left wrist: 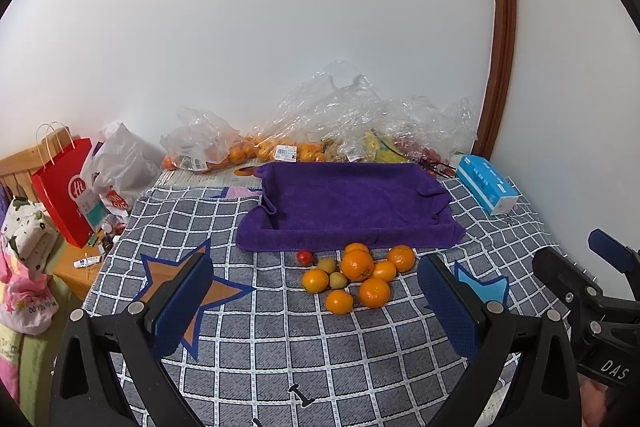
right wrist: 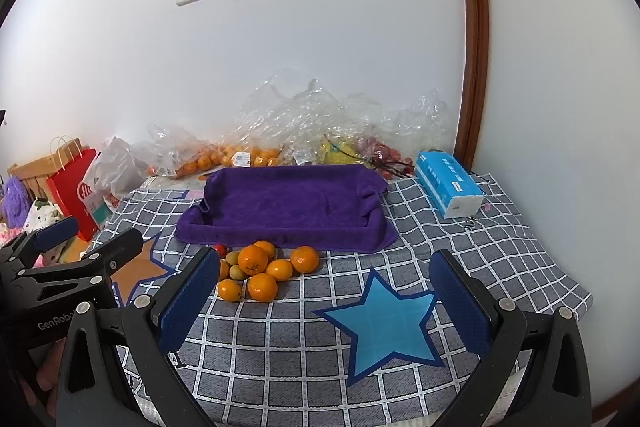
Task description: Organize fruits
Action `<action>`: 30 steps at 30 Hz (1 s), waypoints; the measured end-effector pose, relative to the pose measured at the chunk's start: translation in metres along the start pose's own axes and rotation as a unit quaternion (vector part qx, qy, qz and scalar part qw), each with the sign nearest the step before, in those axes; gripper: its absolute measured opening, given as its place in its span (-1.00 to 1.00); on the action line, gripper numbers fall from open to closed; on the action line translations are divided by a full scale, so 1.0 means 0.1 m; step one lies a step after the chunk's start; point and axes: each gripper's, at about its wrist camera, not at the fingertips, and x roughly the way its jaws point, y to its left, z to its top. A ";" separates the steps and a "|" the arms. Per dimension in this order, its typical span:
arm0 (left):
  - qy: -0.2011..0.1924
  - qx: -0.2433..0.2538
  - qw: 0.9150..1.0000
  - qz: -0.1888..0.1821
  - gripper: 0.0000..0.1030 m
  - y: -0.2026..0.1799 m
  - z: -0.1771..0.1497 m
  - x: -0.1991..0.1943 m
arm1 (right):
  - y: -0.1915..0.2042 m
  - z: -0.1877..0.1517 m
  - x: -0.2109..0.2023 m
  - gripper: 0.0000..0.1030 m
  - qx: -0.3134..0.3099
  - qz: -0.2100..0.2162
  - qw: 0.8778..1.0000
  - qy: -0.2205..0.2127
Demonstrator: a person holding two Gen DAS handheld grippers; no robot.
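A pile of several oranges (left wrist: 357,265) (right wrist: 253,259) lies on the checked cloth, with two small yellow-green fruits (left wrist: 338,279) (right wrist: 237,272) and a small red fruit (left wrist: 305,257) (right wrist: 219,249) among them. Just behind stands a tray draped in a purple towel (left wrist: 352,205) (right wrist: 288,203), nothing in it. My left gripper (left wrist: 316,291) is open, held above the cloth in front of the pile. My right gripper (right wrist: 326,285) is open too, to the right of the pile over a blue star. Each gripper shows at the edge of the other's view.
Clear plastic bags (left wrist: 332,115) with more oranges, yellow fruit and grapes lie along the wall. A blue tissue box (left wrist: 486,183) (right wrist: 448,185) sits back right. A red paper bag (left wrist: 66,187) and clutter stand off the left edge. The wall is close behind.
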 end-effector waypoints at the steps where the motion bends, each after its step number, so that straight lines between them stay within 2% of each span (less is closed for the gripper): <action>1: 0.001 -0.001 1.000 -0.001 0.99 0.00 0.00 0.00 | 0.00 0.00 0.00 0.99 -0.001 0.000 1.000 0.000; 17: 0.005 0.001 1.000 -0.004 0.99 -0.03 0.00 0.04 | 0.01 0.01 0.08 0.99 -0.003 0.003 1.000 0.003; 24: 0.006 -0.004 1.000 0.000 0.99 0.04 0.03 0.10 | 0.01 0.04 0.16 0.99 0.001 0.025 1.000 0.000; 30: 0.015 -0.007 1.000 0.007 0.99 0.16 0.04 0.26 | 0.00 0.03 0.33 0.99 -0.001 0.013 1.000 -0.011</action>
